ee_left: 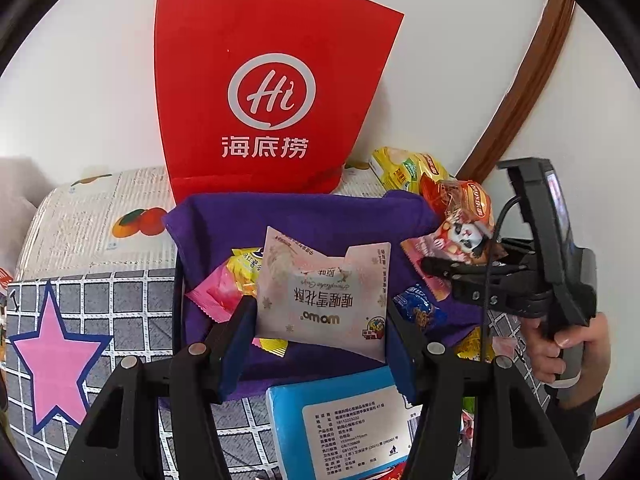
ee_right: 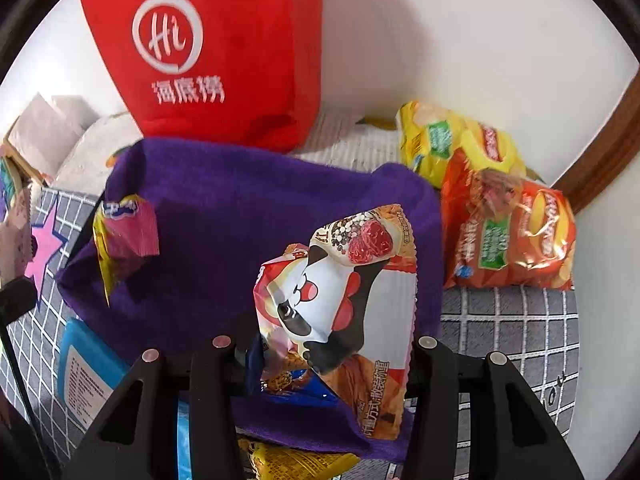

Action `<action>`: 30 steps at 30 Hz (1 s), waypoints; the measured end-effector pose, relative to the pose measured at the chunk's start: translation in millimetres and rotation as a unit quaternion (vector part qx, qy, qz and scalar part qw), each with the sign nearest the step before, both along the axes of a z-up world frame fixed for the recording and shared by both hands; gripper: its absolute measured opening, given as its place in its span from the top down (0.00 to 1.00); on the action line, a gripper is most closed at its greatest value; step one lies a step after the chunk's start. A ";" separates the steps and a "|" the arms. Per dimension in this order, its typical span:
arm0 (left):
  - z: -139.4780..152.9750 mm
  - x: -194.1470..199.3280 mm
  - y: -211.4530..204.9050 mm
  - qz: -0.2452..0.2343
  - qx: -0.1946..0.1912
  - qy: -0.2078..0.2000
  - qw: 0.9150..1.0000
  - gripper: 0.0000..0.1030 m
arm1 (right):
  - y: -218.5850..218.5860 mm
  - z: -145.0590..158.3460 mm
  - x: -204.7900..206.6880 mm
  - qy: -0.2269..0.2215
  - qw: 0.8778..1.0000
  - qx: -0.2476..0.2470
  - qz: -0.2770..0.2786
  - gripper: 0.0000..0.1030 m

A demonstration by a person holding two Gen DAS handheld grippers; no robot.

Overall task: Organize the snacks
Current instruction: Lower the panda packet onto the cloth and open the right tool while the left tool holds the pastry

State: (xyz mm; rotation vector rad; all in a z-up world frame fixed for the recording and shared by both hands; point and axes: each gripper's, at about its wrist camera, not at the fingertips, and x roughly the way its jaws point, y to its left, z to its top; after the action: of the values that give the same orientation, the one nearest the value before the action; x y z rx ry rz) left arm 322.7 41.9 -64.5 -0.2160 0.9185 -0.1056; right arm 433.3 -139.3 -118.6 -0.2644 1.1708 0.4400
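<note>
A purple felt bin (ee_left: 304, 216) stands on a grey checked cloth, in front of a red paper bag (ee_left: 268, 88). It also shows in the right wrist view (ee_right: 248, 208). My left gripper (ee_left: 320, 316) is shut on a pale pink snowflake-pastry packet (ee_left: 324, 300) and holds it over the bin. Several small snack packets (ee_left: 228, 284) lie inside. My right gripper (ee_right: 332, 360) is shut on a panda-print snack bag (ee_right: 340, 300) above the bin's right side; it appears in the left wrist view (ee_left: 460, 240).
Yellow and orange chip bags (ee_right: 500, 216) lie right of the bin by the wall. A blue wet-wipes pack (ee_left: 344, 424) lies in front of the bin. A pink star (ee_left: 56, 360) marks the cloth at left. A brown wooden frame (ee_left: 520, 92) runs up the right wall.
</note>
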 end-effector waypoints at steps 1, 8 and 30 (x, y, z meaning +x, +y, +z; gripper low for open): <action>-0.4 0.1 0.4 0.000 -0.001 0.001 1.000 0.44 | 1.8 -3.2 0.1 0.003 1.000 -0.004 0.002 0.54; -4.6 2.9 -0.3 0.000 0.002 0.008 1.000 0.44 | 9.5 -19.1 0.7 0.014 1.000 -0.022 0.010 0.54; -26.0 13.2 -2.1 -0.008 -0.024 0.051 0.998 0.44 | 20.5 -37.2 -0.5 0.013 0.998 -0.049 0.040 0.30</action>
State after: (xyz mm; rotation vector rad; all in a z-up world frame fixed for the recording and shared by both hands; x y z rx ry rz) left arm 336.0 39.8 -90.4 -0.2599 1.0207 -0.1315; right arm 432.8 -118.7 -155.8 -0.3916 1.2127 0.4584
